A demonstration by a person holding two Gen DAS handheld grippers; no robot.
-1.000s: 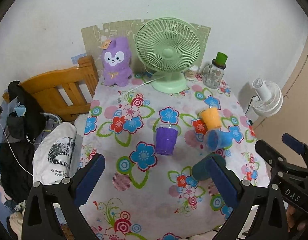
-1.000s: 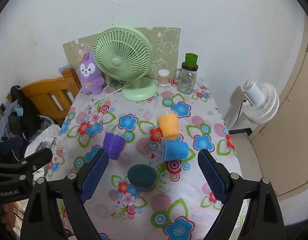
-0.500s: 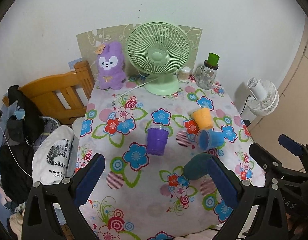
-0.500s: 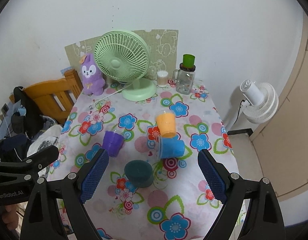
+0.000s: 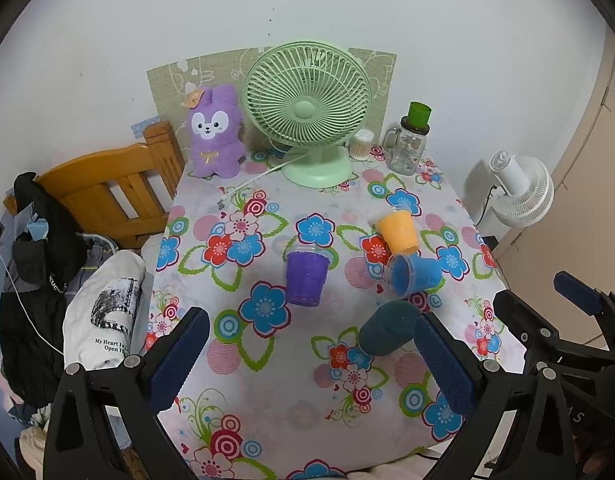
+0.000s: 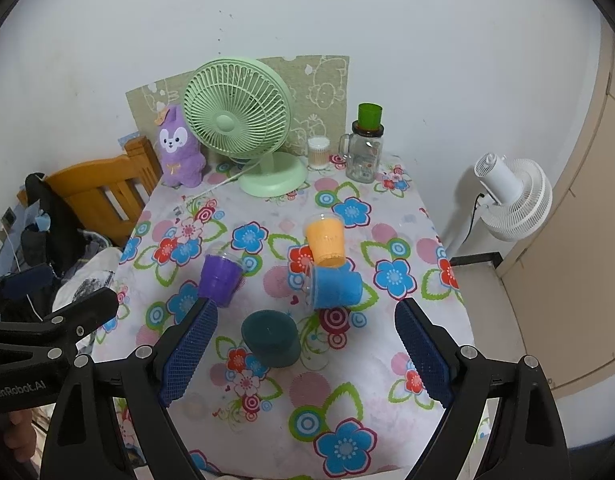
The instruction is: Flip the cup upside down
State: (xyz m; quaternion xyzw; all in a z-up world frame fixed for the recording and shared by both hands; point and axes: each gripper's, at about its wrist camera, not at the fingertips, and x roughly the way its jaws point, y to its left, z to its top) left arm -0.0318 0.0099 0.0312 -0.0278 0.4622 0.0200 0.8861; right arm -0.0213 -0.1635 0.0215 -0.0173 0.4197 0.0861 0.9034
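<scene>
Several plastic cups sit on the flowered tablecloth (image 5: 267,380). A purple cup (image 5: 305,278) (image 6: 219,276) stands upright. An orange cup (image 5: 399,230) (image 6: 326,242) stands upright behind a blue cup (image 5: 413,274) (image 6: 333,286) that lies on its side. A dark teal cup (image 5: 387,330) (image 6: 271,338) stands upside down nearest me. My left gripper (image 5: 311,364) is open and empty, above the table's front. My right gripper (image 6: 305,356) is open and empty, its jaws either side of the teal cup but back from it.
A green desk fan (image 5: 307,112), a purple plush toy (image 5: 215,136), a glass jar mug with a green cap (image 5: 409,144) and a small cotton-swab jar (image 5: 361,144) stand along the back edge. A wooden bed frame (image 5: 107,188) and clothes lie left. A white floor fan (image 5: 523,192) stands right.
Both grippers have drawn back and up from the table, so the cups look smaller and farther. Cups have not moved. Both grippers stay open.
</scene>
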